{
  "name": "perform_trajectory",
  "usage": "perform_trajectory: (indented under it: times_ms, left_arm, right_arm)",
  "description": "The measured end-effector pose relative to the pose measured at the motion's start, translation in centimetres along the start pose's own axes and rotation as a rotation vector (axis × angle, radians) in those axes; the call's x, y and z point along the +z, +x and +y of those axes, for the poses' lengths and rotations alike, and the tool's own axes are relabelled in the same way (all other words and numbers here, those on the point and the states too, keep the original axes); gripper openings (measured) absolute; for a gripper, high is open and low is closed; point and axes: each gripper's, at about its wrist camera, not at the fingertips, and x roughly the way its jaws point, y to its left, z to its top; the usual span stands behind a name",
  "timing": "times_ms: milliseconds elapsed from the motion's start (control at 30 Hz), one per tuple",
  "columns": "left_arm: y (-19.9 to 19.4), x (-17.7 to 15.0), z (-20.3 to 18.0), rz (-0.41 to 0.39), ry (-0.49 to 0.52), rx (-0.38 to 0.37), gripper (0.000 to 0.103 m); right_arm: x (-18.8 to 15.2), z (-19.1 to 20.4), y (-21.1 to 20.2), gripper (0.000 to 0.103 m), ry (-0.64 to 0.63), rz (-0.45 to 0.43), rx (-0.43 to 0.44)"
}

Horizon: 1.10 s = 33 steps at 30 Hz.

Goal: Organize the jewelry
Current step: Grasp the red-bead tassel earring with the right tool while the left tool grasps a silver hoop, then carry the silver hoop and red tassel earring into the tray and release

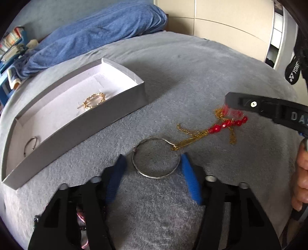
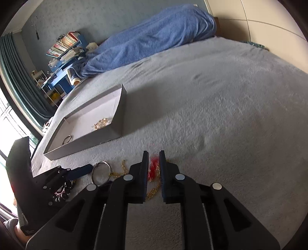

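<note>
Bedroom in home. Big bed with soft grey blanket [image 2: 221, 100] fills most of view. Blue blanket [image 2: 154, 36] lumped at head of bed, maybe over pillows. Grey wall [image 2: 63, 17] behind. Blue shelf [image 2: 63, 65] beside bed, packed with colourful books [image 2: 63, 44]. Small white soft toy [image 2: 92, 46] next to books. Dark curtains [image 2: 17, 77] hang by bright window [image 2: 11, 123]. Cream cupboard doors [image 1: 221, 17] on far side. White box [image 1: 107, 107] on bed with bits of jewelry inside.
</note>
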Motion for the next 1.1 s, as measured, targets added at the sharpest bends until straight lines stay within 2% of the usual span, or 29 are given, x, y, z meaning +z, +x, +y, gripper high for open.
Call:
perform_trajectory:
  times_ms: [33,67,200,333,367,400,433,467,933,1100]
  left_arm:
    - [-0.1,0.0,0.0,-0.004,0.003,0.005,0.051]
    - [-0.2,-0.1,-0.1,-0.008,0.005,0.008,0.051]
    - [-0.5,-0.5,0.0,-0.02,-0.007,0.011,0.051]
    - [-0.6,-0.7,0.1,-0.023,-0.015,0.009,0.051]
    - [-0.6,-0.7,0.1,-0.024,-0.015,0.01,0.051]
    - [-0.7,-0.7,0.1,-0.025,-0.015,0.01,0.051]
    - [-0.6,-0.7,0.1,-0.026,-0.016,0.009,0.051]
    - [-0.7,-0.7,0.1,-0.027,-0.019,0.008,0.051]
    - [-5.2,-1.8,1.5,-0.12,-0.074,0.01,0.051]
    - [-7.3,-2.0,3.9,-0.126,-0.063,0.06,0.051]
  right_arm:
    - [-0.1,-0.1,0.0,0.033,0.007,0.003,-0.005]
    - [-0.1,-0.2,0.0,0.048,0.014,0.004,-0.009]
    - [-0.6,-0.7,-0.2,0.051,0.03,0.017,-0.022]
    - [-1.6,0.0,1.6,0.051,-0.032,0.083,-0.053]
    - [-1.7,0.2,1.8,0.046,-0.04,0.084,-0.059]
    - [-1.7,0.3,1.9,0.031,-0.047,0.081,-0.056]
    - [-1.7,0.4,2.1,0.022,-0.05,0.085,-0.042]
    - [-1.7,0.4,2.2,0.019,-0.051,0.09,-0.028]
    - [-0.5,1.5,-0.3,0.017,-0.065,-0.054,0.067]
    - [0.3,3.0,-1.0,0.017,-0.111,-0.083,0.09]
